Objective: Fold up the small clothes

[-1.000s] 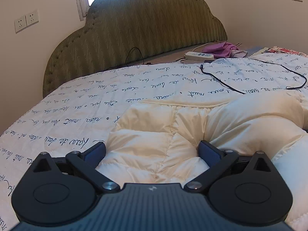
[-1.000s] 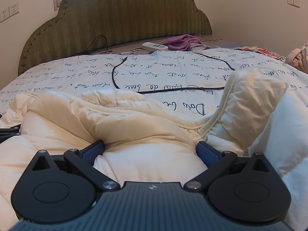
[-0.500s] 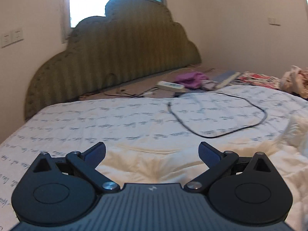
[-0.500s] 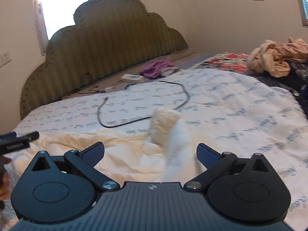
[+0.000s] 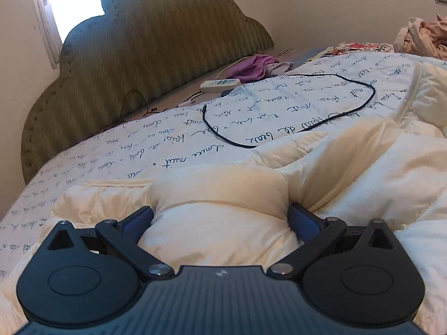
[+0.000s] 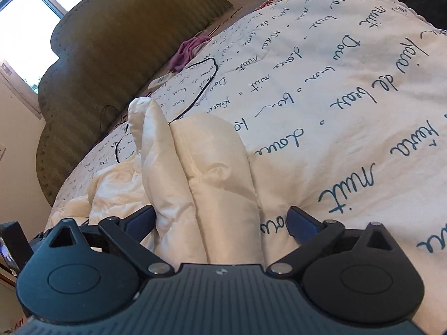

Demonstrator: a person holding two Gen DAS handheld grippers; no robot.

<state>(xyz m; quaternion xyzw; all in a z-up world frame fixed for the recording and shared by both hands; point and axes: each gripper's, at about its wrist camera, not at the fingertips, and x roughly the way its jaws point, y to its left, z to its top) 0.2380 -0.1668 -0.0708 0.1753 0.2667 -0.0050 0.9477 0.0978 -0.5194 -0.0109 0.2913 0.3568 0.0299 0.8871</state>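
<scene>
A cream puffy quilted garment [image 5: 279, 184] lies crumpled on the bed. In the left wrist view my left gripper [image 5: 220, 217] is open, its jaws wide apart, with a bulge of the garment pressed between them. In the right wrist view my right gripper [image 6: 222, 220] is open too, tilted sideways, and a long padded sleeve-like part of the garment [image 6: 212, 167] runs between its jaws, lying against the left finger [image 6: 139, 219]. The right finger [image 6: 303, 220] rests over the quilt, clear of the garment.
The bed carries a white quilt with blue script [image 5: 265, 109] and a looped black cable [image 5: 307, 109]. A green padded headboard [image 5: 145, 50], a white remote [image 5: 220, 83], purple cloth [image 5: 254, 65] and a clothes pile [image 5: 424, 36] lie beyond.
Both grippers rose off the garment, then came down onto it again. The right gripper rolled sideways and now has the sleeve-like part between its jaws. The left has a bulge between its jaws.
</scene>
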